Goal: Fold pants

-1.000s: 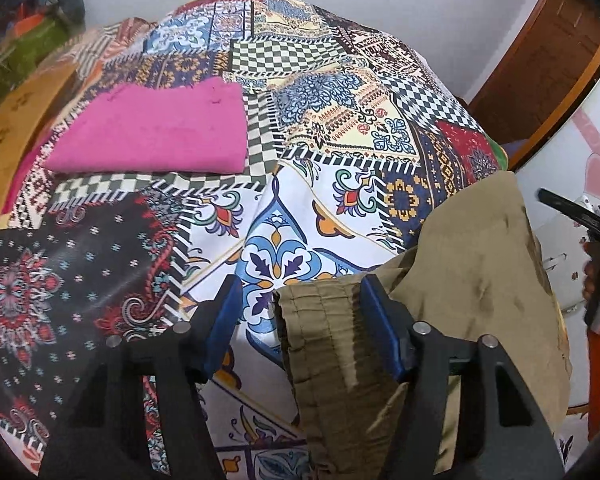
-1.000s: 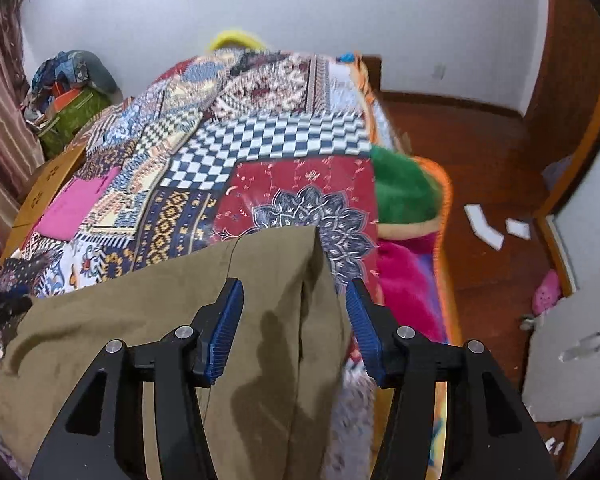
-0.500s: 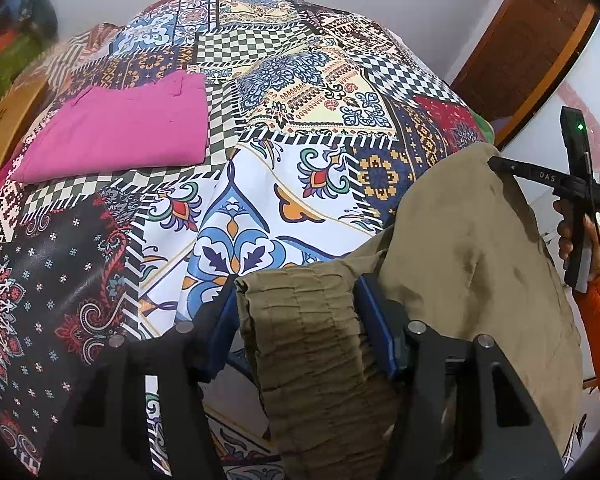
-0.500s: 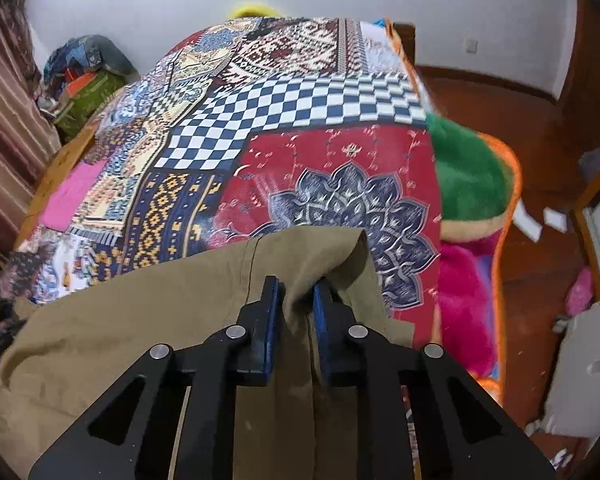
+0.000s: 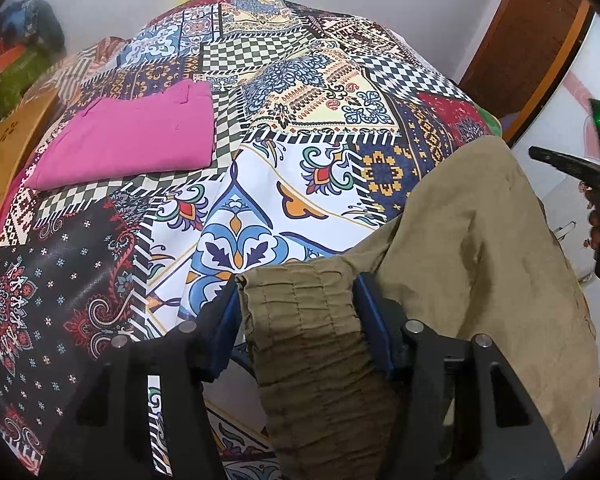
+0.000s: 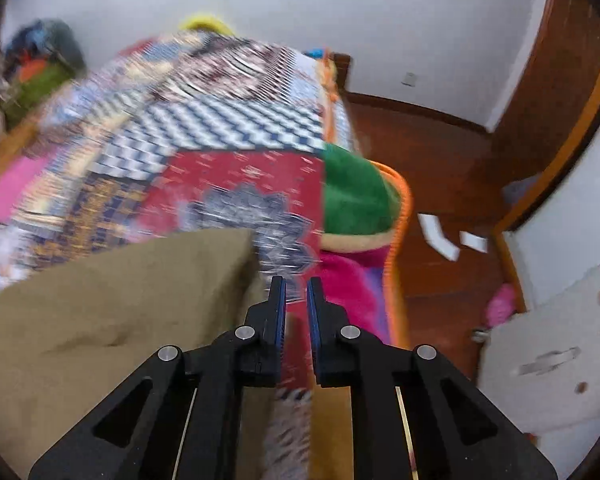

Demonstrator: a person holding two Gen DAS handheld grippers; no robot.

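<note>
Olive-khaki pants (image 5: 476, 248) lie across the near edge of a patchwork bedspread (image 5: 308, 92). My left gripper (image 5: 298, 300) has its blue pads on either side of the gathered elastic waistband (image 5: 304, 320), which fills the gap between them. In the right wrist view the pants (image 6: 112, 304) lie to the left of my right gripper (image 6: 296, 294), whose jaws stand nearly together with nothing between them; this view is motion-blurred. The right gripper also shows at the right edge of the left wrist view (image 5: 580, 172).
Folded pink pants (image 5: 128, 140) lie on the far left of the bed. A green and pink blanket (image 6: 356, 196) hangs over the bed's right edge. Wooden floor (image 6: 440, 152) with white paper scraps and a white door lie to the right.
My right gripper closed on the pants' leg end, then came off it and swung right; it now holds nothing. My left gripper has closed in on the waistband.
</note>
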